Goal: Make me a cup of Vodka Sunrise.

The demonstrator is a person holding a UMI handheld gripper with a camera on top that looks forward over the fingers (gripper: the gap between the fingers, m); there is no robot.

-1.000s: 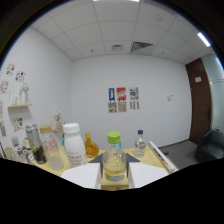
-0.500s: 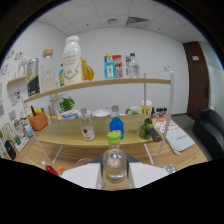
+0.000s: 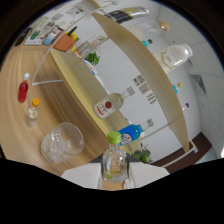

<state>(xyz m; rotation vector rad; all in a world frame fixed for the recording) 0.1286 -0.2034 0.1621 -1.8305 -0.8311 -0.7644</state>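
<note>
Tongs (image 3: 116,172) of yours are clamped on a small green-capped bottle (image 3: 114,161), both pale fingers (image 3: 82,176) pressing its sides, pale yellow liquid low inside it. Your whole hand is rolled hard over: the shelf unit and worktop (image 3: 20,120) run slantwise across the view, from about 10 o'clock down to 4 o'clock, so the bottle is carried tilted against the room.

Just past the fingers, at about 10 o'clock from the bottle, a clear glass bowl (image 3: 62,141) holding ice sits on the worktop. Farther out the same way stand a small clear bottle with an orange cap (image 3: 32,113) and a red bottle with a white cap (image 3: 23,90), near each other.

At 12 o'clock from the cap, a clear bottle with a red-and-white label (image 3: 108,105) stands on the lower shelf (image 3: 75,80); a blue-labelled bottle (image 3: 131,132) is just beside your cap at 1 o'clock. On the upper shelf (image 3: 145,65), at 1 o'clock and well apart, is a large white jug (image 3: 174,55).
</note>
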